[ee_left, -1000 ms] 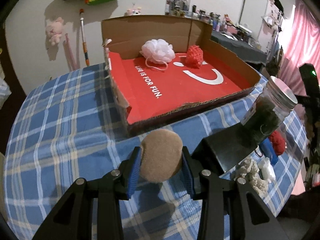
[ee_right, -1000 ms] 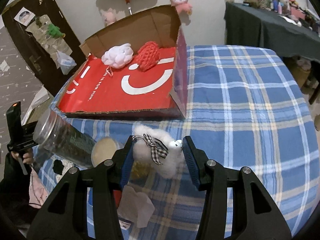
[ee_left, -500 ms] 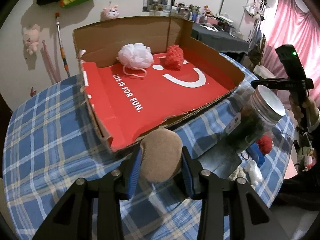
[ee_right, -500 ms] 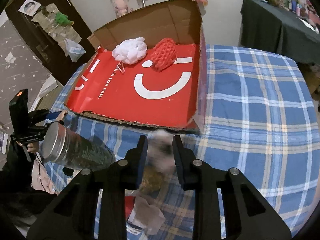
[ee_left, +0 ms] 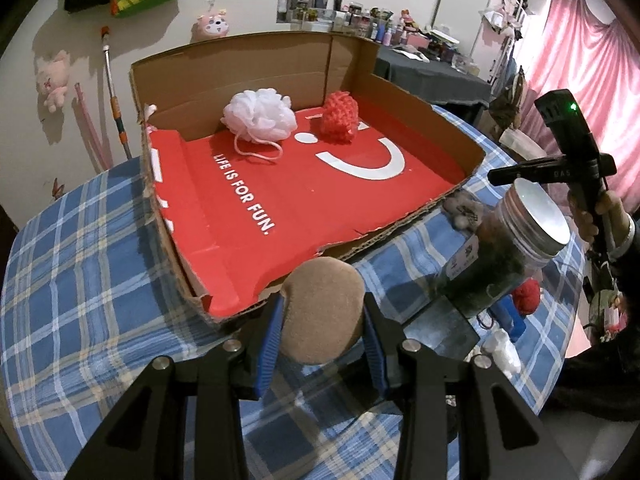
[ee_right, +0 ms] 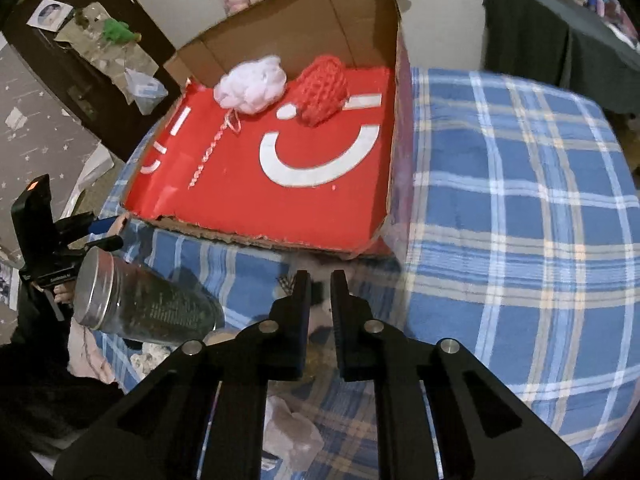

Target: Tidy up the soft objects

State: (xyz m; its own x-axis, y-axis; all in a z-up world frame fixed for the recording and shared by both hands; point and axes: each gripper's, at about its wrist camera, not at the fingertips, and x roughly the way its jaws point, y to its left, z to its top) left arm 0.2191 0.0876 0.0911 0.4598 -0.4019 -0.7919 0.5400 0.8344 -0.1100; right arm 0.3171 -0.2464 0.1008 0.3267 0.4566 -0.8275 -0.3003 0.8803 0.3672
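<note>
Since a second ago, both grippers have been carried closer to the cardboard box [ee_left: 420, 108]. A tan sponge [ee_left: 322, 316] is pinched by the left gripper [ee_left: 322, 330] just short of the torn front edge. The right gripper [ee_right: 320, 308] is nearly pressed together on a small plush toy [ee_right: 320, 320], mostly hidden. That thin grip could be lost, or the torn edge snagged.

A tan round sponge [ee_left: 322, 316] sits low in frame; white mesh puff [ee_left: 259, 116] and red knit ball [ee_left: 339, 117] (side by side) lie upper-centre in the red-lined box [ee_left: 400, 92].
</note>
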